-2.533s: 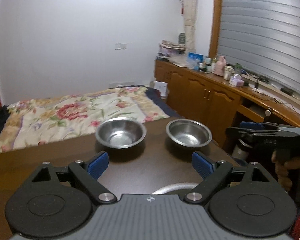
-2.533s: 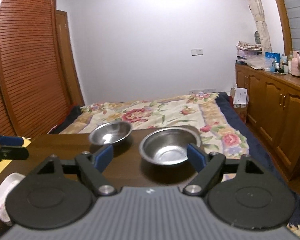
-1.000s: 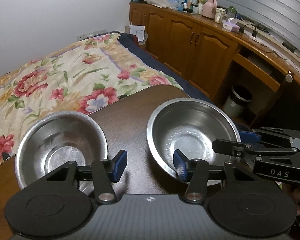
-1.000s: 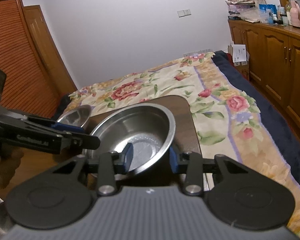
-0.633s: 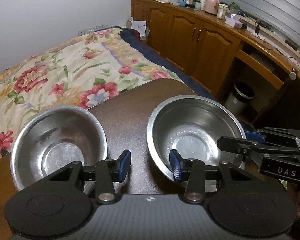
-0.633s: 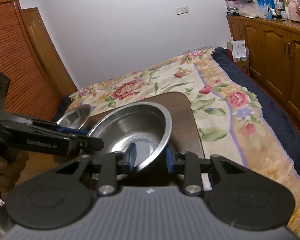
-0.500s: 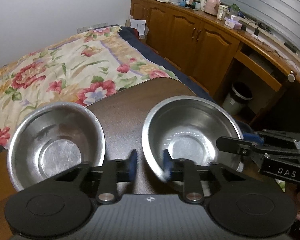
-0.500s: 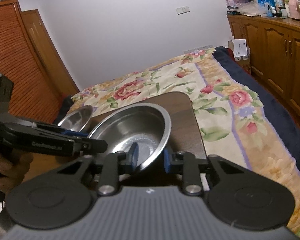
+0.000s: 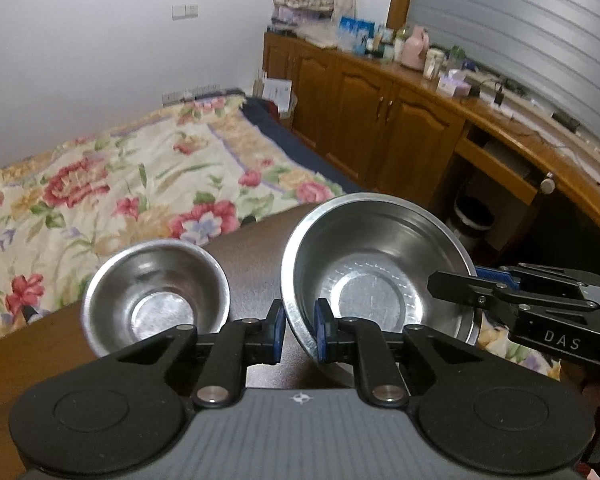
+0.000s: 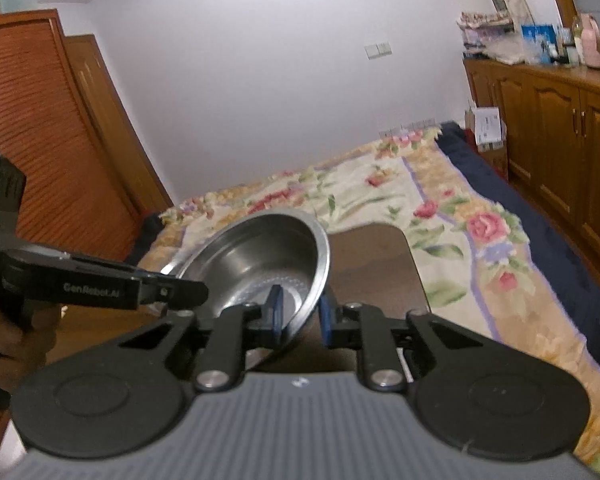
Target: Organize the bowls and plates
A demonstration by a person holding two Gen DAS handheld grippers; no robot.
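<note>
A large steel bowl (image 9: 376, 272) hangs tilted above the dark wooden table (image 9: 252, 248), held from two sides. My left gripper (image 9: 300, 330) is shut on its near left rim, one blue pad inside and one outside. My right gripper (image 10: 301, 314) has its jaws closing on the opposite rim of the bowl (image 10: 268, 264), with the rim pinched between its pads. In the left wrist view the right gripper (image 9: 460, 280) reaches in from the right. A smaller steel bowl (image 9: 156, 300) rests on the table to the left, untouched.
A bed with a floral cover (image 9: 140, 176) lies just past the table's far edge. Wooden cabinets (image 9: 380, 120) with a cluttered top and a bin (image 9: 470, 216) stand on the right. A louvred wardrobe (image 10: 40, 140) stands on the left, and a hand (image 10: 12, 336) holds the left gripper.
Both grippers have closed on the large bowl's rim from opposite sides. The bowl has come up off the table and tilted. The small bowl has stayed put.
</note>
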